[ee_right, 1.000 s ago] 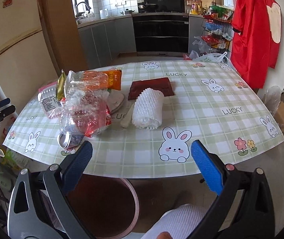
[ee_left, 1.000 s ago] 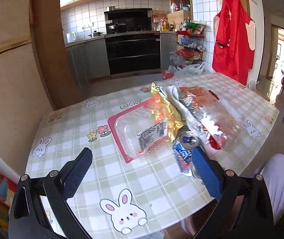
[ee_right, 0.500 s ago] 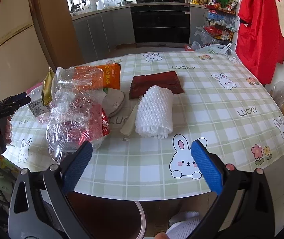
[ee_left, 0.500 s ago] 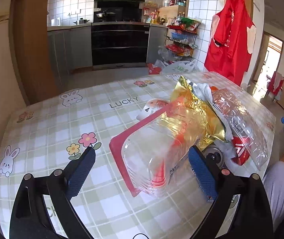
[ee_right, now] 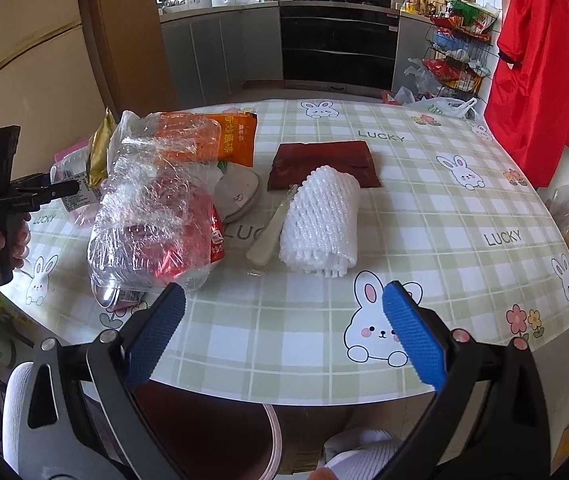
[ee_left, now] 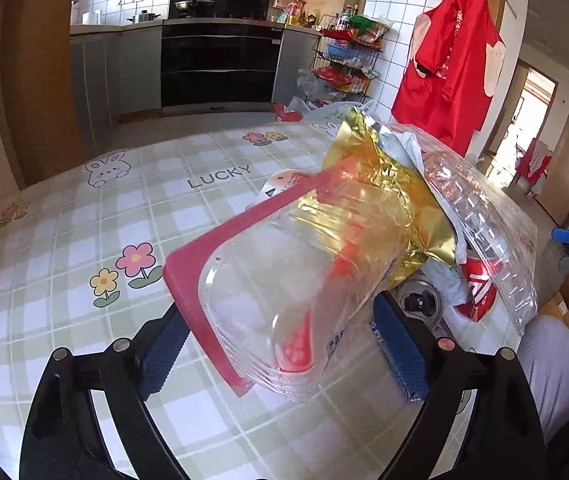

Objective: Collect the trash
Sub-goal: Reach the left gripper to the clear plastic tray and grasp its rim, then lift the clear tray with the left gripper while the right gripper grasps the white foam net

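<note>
My left tongs (ee_left: pixel 280 344) are wide, with the clear plastic box (ee_left: pixel 284 300) between the pads, on the table (ee_left: pixel 84 240) at 12 o'clock. My right tongs (ee_right: pixel 284 336) are wide and empty, foam net (ee_right: pixel 320 224) at 12 o'clock.

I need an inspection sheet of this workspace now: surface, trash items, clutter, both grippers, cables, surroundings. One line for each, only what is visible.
Surface: round table with a green checked cloth printed with rabbits, flowers and LUCKY.
Job's things: clear plastic tray on a red base; gold foil bag; crumpled clear packaging; orange snack bag; white foam net; dark red packet; can.
Clutter: nothing seen.
Grippers: left gripper open, fingers either side of the tray; contact cannot be told. Right gripper open, empty, at the near table edge.
Cables: nothing seen.
Surroundings: kitchen oven, wire rack, red apron.
</note>
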{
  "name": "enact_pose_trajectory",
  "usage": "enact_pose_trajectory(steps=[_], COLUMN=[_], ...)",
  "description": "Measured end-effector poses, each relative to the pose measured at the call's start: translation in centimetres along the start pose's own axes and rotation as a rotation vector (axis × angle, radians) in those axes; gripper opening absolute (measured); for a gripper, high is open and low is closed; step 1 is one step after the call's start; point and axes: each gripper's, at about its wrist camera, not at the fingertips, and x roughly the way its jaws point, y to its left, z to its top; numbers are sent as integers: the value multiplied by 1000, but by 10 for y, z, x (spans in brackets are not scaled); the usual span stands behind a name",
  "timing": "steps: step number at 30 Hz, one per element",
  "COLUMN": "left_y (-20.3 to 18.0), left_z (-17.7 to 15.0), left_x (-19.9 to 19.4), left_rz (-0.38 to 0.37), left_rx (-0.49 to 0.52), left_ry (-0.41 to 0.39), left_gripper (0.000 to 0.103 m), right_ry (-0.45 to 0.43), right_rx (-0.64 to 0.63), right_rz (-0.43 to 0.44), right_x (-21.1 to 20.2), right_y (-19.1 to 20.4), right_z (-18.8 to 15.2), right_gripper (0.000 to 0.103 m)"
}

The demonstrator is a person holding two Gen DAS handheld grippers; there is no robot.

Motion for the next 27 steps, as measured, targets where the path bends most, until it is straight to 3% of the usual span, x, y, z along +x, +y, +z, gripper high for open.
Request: enact_pose_trajectory(steps=[1, 2, 8, 15, 19, 27], left_y=[-2, -3, -7, -12, -19, -33], left_z=[-2, -2, -15, -32, -46, -75], left_x=[2, 4, -18, -59, -79, -100], left_rz=[-1, 7, -16, -26, 78, 146], left_rx=[-1, -1, -34, -110, -172, -264], left_ry=[6, 8, -49, -115, -141, -176], left_gripper=[83, 72, 52, 49, 49, 49], right_ry=[2, 4, 22, 16, 5, -2], right_rx=[6, 10, 12, 32, 23, 27], right_rz=[4, 8, 23, 53, 43, 32], right_x=[0, 0, 1, 0, -1, 0], right_y=[-1, -1, 0, -6, -8, -17], right_z=[0, 0, -2, -3, -5, -7], right_gripper=[97, 97, 97, 97, 97, 97])
